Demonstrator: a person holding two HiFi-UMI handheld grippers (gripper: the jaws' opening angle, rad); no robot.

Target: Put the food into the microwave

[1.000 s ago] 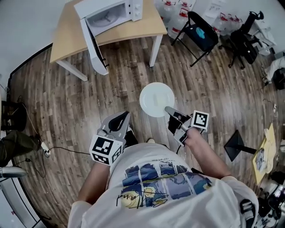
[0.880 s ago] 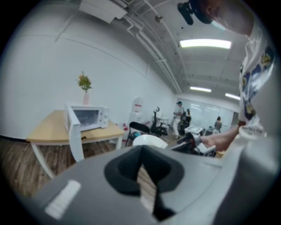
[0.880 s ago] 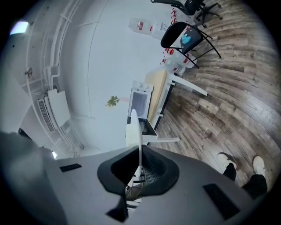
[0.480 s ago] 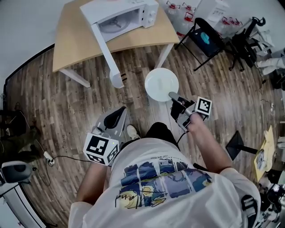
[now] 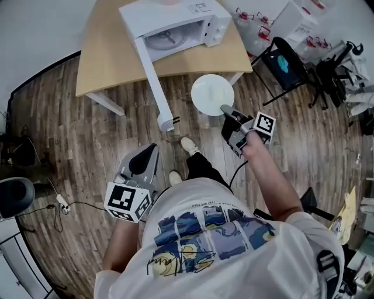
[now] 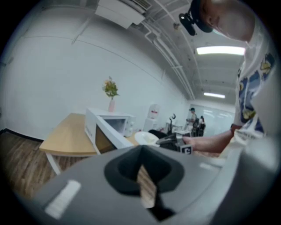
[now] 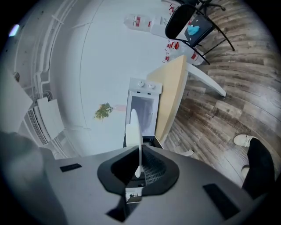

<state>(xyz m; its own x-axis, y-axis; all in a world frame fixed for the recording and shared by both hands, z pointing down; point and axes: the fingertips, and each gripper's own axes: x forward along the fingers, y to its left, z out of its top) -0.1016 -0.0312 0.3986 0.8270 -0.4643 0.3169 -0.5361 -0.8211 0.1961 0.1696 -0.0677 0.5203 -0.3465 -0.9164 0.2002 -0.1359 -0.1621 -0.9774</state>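
Since a second ago the person has walked up to the table (image 5: 98,54), so the microwave (image 5: 186,16) and its open door (image 5: 153,79) are closer, and the plate (image 5: 212,93) that hung over bare floor is now at the table's front edge, right of the door and short of the oven's mouth. The right gripper (image 5: 225,109) pinches the plate's near rim, while the left gripper (image 5: 149,153), jaws pressed together on nothing, trails by the hip. The plate is round, plain white and held level; what lies on it cannot be made out.
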